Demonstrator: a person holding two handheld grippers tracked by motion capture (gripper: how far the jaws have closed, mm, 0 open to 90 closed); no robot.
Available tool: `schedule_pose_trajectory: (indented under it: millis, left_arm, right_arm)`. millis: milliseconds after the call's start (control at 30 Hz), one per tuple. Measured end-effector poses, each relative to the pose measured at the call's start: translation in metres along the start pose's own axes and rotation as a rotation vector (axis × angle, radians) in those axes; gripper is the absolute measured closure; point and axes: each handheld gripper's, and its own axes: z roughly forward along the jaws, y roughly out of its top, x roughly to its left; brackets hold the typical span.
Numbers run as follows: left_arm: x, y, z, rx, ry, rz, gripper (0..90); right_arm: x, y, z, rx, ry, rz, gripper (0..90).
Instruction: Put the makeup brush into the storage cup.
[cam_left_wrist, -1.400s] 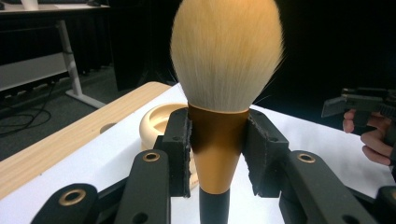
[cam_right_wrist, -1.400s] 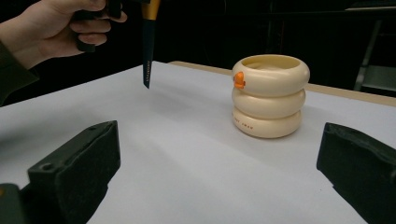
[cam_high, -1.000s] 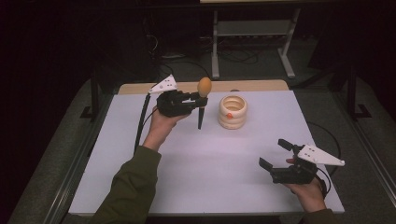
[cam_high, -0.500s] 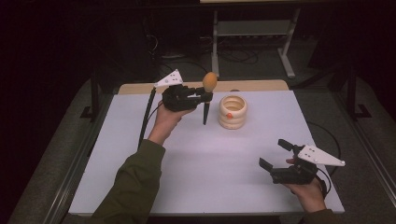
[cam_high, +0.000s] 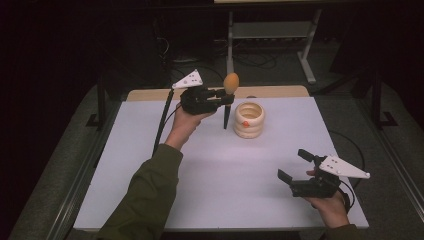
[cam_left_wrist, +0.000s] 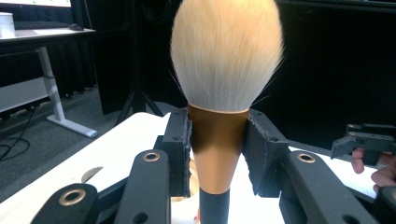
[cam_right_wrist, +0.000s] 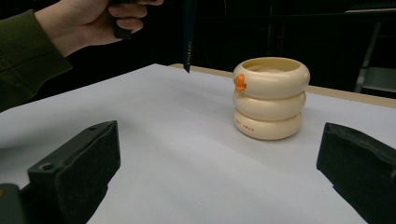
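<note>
My left gripper (cam_high: 226, 98) is shut on a makeup brush (cam_high: 229, 98), held upright above the table with its fluffy head up and black handle down. In the left gripper view the jaws clamp the brush's copper ferrule (cam_left_wrist: 217, 149) below the pale bristles. A cream ringed cup (cam_high: 249, 119) with an orange dot stands just right of the brush; the handle tip (cam_right_wrist: 187, 46) hangs to its left, above the table and outside the cup. My right gripper (cam_high: 299, 165) is open near the front right of the table, facing the cup (cam_right_wrist: 270, 97).
The white table top (cam_high: 220, 175) has a wooden strip along its far edge. A metal stand (cam_high: 270, 35) is on the dark floor behind. Cables trail from both grippers.
The left gripper has carried the brush to the right, closer to the cup. The right gripper has stayed where it was.
</note>
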Motion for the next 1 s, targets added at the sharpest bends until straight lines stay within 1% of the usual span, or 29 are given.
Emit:
schedule_pose_trajectory:
  millis: [267, 533, 600, 633, 767, 1000]
  left_arm:
    - [0.002, 0.006, 0.013, -0.012, -0.004, 0.016, 64.3]
    - [0.004, 0.011, 0.023, -0.025, -0.007, 0.020, 64.3]
    - [0.004, 0.013, 0.026, -0.030, -0.013, 0.030, 64.3]
    - [0.004, 0.014, 0.027, -0.039, -0.012, 0.027, 64.3]
    - [0.006, 0.016, 0.033, -0.047, -0.009, 0.017, 64.3]
    - [0.010, 0.016, 0.042, -0.040, -0.012, 0.019, 64.3]
  right_arm:
    - [0.000, 0.000, -0.001, -0.003, -0.002, 0.005, 0.0]
    - [0.000, 0.000, -0.001, 0.000, 0.000, 0.007, 0.0]
    - [0.000, 0.000, -0.001, 0.000, 0.000, 0.009, 0.0]
    - [0.000, 0.000, -0.001, 0.001, 0.001, 0.008, 0.0]
    - [0.000, -0.001, 0.000, 0.004, 0.000, 0.009, 0.0]
    - [-0.001, -0.001, -0.001, 0.000, -0.002, 0.008, 0.0]
